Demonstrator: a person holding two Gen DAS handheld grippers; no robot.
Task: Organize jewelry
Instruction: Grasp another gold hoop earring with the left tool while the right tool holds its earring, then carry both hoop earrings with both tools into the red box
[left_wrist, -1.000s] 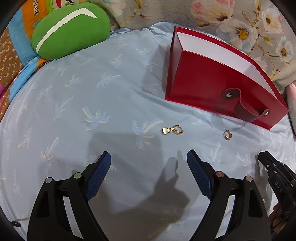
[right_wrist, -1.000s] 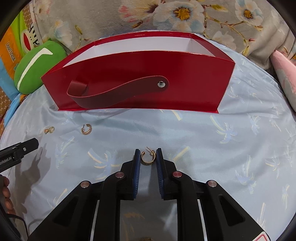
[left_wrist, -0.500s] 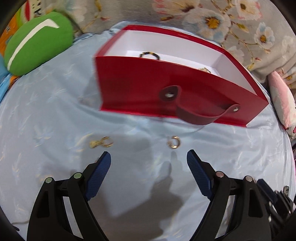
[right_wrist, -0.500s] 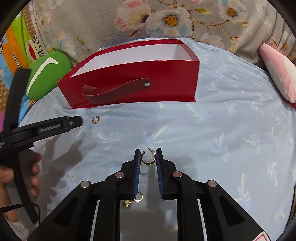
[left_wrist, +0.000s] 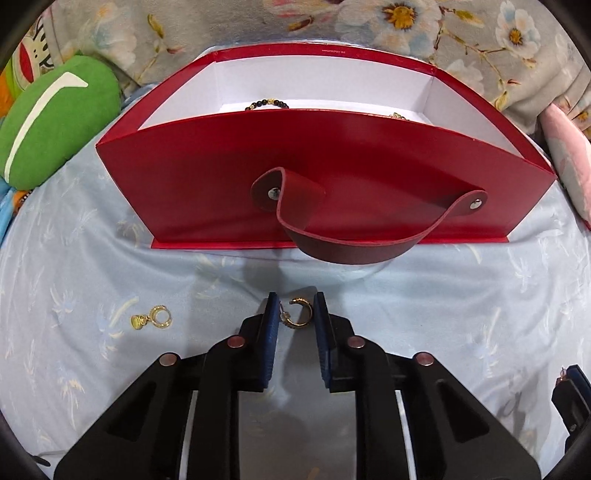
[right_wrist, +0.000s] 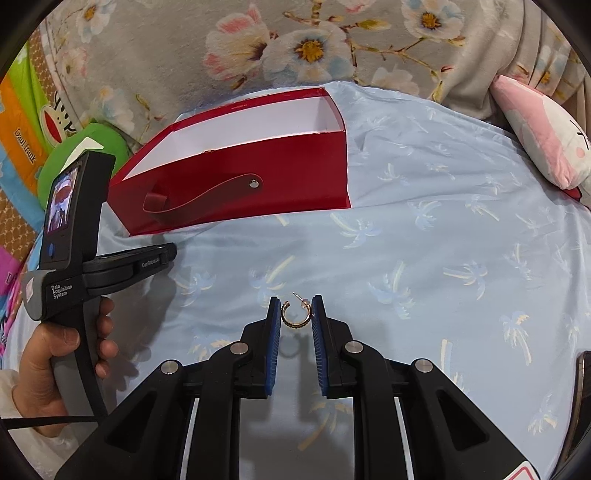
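A red open-top box (left_wrist: 207, 184) with a strap handle stands on the blue bed sheet; it also shows in the right wrist view (right_wrist: 295, 177). Inside lie a dark bead bracelet (left_wrist: 266, 103) and a gold piece (left_wrist: 398, 116). My left gripper (left_wrist: 294, 314) is shut on a gold hoop earring (left_wrist: 297, 314), just in front of the box. A gold charm earring (left_wrist: 153, 317) lies on the sheet to its left. My right gripper (right_wrist: 294, 312) is shut on another gold hoop earring (right_wrist: 294, 314), held above the sheet, to the right of the left gripper's body (right_wrist: 74, 258).
A green cushion (left_wrist: 51, 122) lies left of the box and a pink plush (right_wrist: 539, 136) at the right. A floral blanket (right_wrist: 295, 48) is behind the box. The right gripper's tip (left_wrist: 570, 391) shows at the lower right of the left wrist view.
My left gripper moved up to the hoop earring before the box and closed on it. My right gripper, still holding its earring, drew back and rightward from the box.
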